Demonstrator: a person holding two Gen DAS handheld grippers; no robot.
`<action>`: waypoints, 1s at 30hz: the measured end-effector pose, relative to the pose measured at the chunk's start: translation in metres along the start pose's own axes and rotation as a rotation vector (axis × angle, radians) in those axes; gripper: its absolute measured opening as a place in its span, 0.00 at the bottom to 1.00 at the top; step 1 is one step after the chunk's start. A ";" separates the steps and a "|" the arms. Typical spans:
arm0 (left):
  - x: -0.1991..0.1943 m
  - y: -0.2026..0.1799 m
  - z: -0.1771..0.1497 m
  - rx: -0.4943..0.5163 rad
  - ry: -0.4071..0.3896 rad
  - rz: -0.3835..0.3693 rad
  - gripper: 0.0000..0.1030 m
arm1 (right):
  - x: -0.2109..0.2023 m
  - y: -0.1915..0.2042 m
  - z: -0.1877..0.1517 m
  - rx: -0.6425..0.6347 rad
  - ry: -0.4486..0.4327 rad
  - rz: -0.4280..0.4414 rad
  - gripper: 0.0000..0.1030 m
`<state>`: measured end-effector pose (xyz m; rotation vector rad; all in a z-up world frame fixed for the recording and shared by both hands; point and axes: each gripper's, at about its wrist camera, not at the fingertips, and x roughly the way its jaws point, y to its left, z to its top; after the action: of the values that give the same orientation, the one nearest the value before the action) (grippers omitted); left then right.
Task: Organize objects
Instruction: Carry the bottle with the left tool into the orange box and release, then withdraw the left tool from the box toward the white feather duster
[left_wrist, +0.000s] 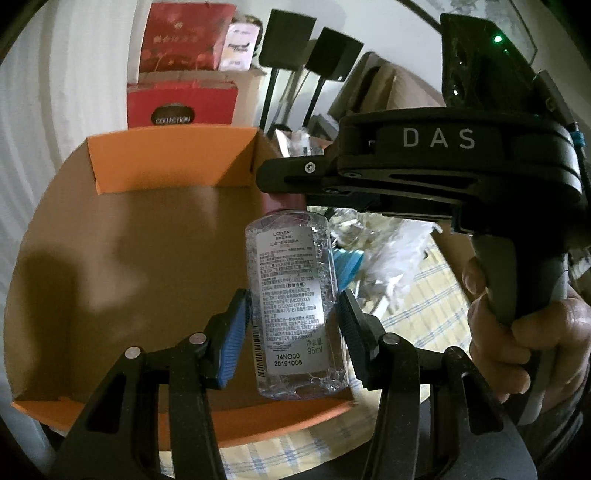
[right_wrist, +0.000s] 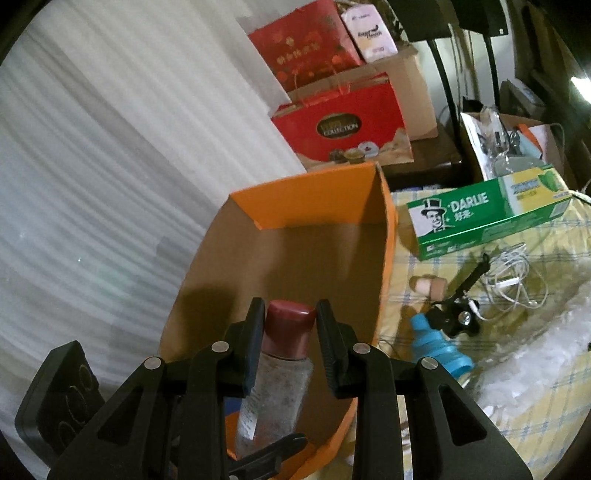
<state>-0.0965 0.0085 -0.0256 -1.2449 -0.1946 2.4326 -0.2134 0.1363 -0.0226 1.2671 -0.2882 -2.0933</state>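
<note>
The orange box (right_wrist: 384, 236) is bare inside, so the sorting looks barely begun; the green toothpaste carton (right_wrist: 491, 214), blue bottle (right_wrist: 437, 349) and cork (right_wrist: 428, 285) lie on the checked cloth (right_wrist: 535, 387) beside it. The clear bottle (left_wrist: 295, 306), white-labelled and maroon-capped, hangs over the box, the left gripper (left_wrist: 293, 332) flanking its body, contact unclear, while the right gripper (right_wrist: 290, 339) brackets its cap, seemingly ungripped.

Bottle (left_wrist: 295, 306) cap hidden behind right gripper (left_wrist: 369, 173); label txt too small.
</note>
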 end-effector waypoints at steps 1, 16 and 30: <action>0.003 0.003 -0.002 -0.006 0.007 -0.001 0.45 | 0.003 0.000 -0.001 -0.003 0.005 -0.004 0.27; 0.031 0.019 -0.021 -0.049 0.101 -0.002 0.41 | 0.042 0.007 -0.016 -0.117 0.059 -0.138 0.29; 0.002 0.008 -0.020 -0.025 -0.005 0.040 0.78 | -0.012 0.005 -0.018 -0.114 -0.058 -0.162 0.52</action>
<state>-0.0835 0.0011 -0.0409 -1.2652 -0.2042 2.4750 -0.1922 0.1434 -0.0208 1.1984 -0.0925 -2.2519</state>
